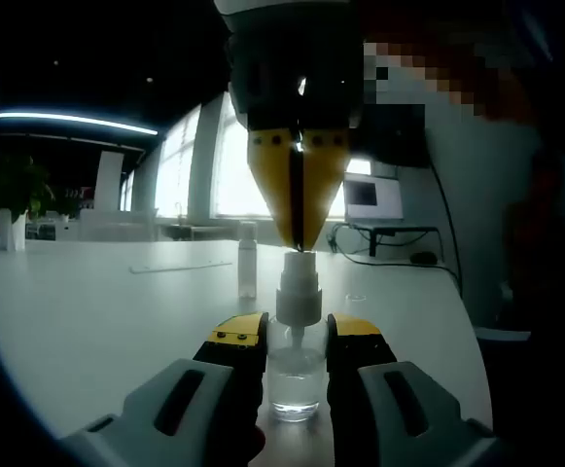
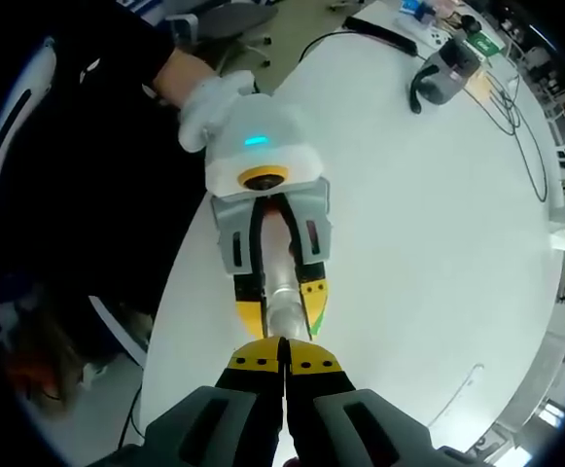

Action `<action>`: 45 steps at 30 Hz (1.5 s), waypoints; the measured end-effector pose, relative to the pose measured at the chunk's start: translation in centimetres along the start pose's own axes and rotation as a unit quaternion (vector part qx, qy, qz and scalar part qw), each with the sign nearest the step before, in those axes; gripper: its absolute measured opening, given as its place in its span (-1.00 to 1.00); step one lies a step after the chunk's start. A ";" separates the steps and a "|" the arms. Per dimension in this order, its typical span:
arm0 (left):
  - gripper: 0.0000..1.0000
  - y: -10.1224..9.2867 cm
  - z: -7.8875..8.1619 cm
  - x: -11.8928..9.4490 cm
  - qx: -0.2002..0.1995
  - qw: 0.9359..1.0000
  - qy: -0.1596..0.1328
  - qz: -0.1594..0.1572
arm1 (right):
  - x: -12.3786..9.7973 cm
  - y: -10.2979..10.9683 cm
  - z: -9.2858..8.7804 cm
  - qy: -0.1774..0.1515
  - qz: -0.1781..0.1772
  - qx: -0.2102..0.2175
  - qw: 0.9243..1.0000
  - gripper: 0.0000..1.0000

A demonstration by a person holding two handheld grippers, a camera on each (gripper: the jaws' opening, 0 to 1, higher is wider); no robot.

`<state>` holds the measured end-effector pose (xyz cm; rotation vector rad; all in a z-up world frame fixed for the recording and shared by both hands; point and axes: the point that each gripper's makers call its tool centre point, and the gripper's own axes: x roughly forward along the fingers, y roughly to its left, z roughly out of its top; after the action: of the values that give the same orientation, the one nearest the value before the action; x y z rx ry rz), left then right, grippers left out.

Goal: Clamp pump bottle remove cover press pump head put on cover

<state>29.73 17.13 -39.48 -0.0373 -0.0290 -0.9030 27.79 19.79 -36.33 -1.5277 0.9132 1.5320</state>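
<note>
Left gripper view: left gripper [image 1: 297, 341] clamped on the clear pump bottle [image 1: 295, 375], jaws tight on both sides just below the collar; bottle upright on the white table [image 1: 88, 321], close to its near edge; pump head [image 1: 299, 282] bare, cover off. Right gripper [image 1: 299, 190] straight above, yellow jaws pinched together with nothing between them, tips meeting the top of the pump head. Small capped vial-shaped item [image 1: 248, 258] standing behind the bottle, possibly the cover; can't confirm. Monitor [image 1: 372, 197] at the far edge.

Right gripper view: looking down along the closed right gripper [image 2: 284, 362]; tips over the pump head [image 2: 284, 313], left gripper [image 2: 280, 292] below holding the bottle; gloved hand [image 2: 214, 102] on its handle. Headset-like device [image 2: 444, 70] well apart on the table.

Step in hand, by judgement: pressing the pump head. Press straight down along the bottle axis; closed tips centred on the cap, not on its rim, else likely to slip off sideways; hold the left clamp rigid so the bottle doesn't tilt or slide; full stroke, then lift clear before fetching the cover.
</note>
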 end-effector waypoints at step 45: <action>-0.70 0.0 0.0 0.0 0.000 1.000 0.000 0.000 | -0.1 0.8 0.2 -0.009 -0.001 -0.001 1.000 -1.00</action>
<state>29.76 17.12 -39.51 -0.0377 -0.0288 -0.9035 26.98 19.61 -36.22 -1.5121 0.9000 1.5431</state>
